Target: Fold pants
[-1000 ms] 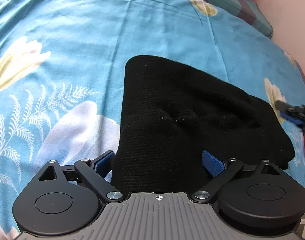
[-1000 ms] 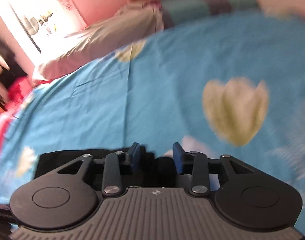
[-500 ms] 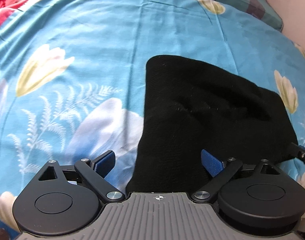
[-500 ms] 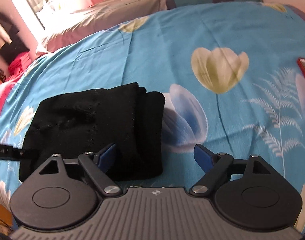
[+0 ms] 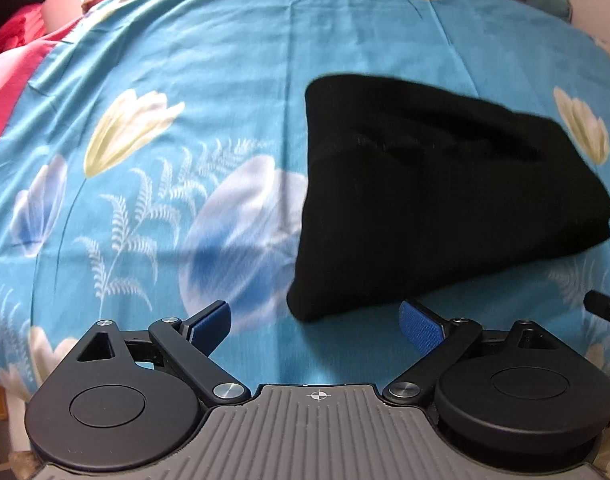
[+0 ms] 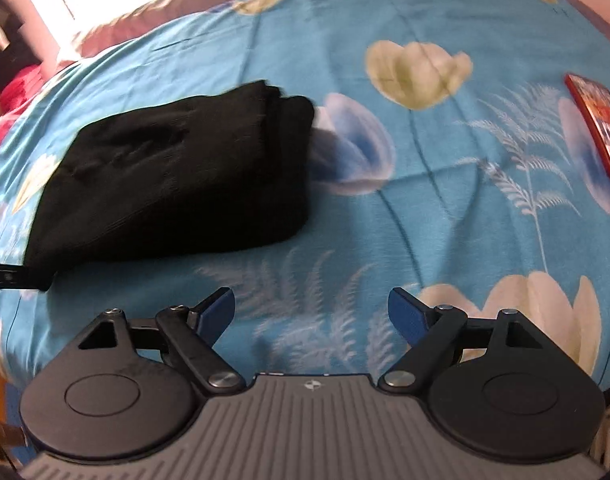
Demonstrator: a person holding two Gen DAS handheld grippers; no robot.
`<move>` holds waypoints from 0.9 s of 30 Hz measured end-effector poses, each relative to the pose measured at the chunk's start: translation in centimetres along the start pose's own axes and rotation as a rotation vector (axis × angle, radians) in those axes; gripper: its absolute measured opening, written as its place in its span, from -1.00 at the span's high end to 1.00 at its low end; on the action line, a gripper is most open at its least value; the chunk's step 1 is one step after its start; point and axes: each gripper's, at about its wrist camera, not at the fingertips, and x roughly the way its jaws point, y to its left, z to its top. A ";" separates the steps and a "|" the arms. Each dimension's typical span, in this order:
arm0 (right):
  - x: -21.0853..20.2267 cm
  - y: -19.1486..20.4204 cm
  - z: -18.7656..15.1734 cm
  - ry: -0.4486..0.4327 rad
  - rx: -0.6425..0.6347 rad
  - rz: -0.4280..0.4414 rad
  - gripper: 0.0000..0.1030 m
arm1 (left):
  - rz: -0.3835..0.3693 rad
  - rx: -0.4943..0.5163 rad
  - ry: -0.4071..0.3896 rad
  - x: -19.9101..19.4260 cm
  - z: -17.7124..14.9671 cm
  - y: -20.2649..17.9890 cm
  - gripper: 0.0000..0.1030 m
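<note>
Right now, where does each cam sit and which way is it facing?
Left wrist: on the left gripper, angled steeply down at the bedsheet; folded black pants ahead, slightly right; own open blue pads show, nothing between.
Right wrist: on the right gripper, angled down at the bed; pants to its left, red phone far right; own open pads show.
Shared: the pants and floral sheet; each view catches the other gripper's tip at its edge.

1. Left gripper (image 5: 315, 314): black round housings w/ disc caps; grey ribbed body; silver pivot screws; blue textured pads (image 5: 419, 326)
2. Right gripper (image 6: 311, 312): same build; crosshair mark on grey body; triangular cut-outs
</note>
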 end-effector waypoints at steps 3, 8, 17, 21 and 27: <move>-0.9 1.7 0.0 -0.026 -0.059 0.010 -0.68 | 0.005 -0.005 0.013 -0.2 -0.6 -0.6 -1.00; -2.3 4.1 -0.2 -0.069 -0.138 0.035 -0.72 | 0.009 0.005 0.029 -0.1 -1.4 -1.5 -1.00; -4.1 5.4 0.3 -0.115 -0.155 0.052 -0.76 | 0.018 0.021 0.012 -1.2 -1.9 -2.7 -1.00; -4.5 5.5 0.4 -0.132 -0.156 0.056 -0.77 | 0.018 0.027 -0.009 -1.6 -1.7 -3.0 -1.00; -4.6 5.6 0.3 -0.128 -0.159 0.055 -0.77 | 0.009 0.038 -0.007 -1.6 -1.6 -3.4 -1.00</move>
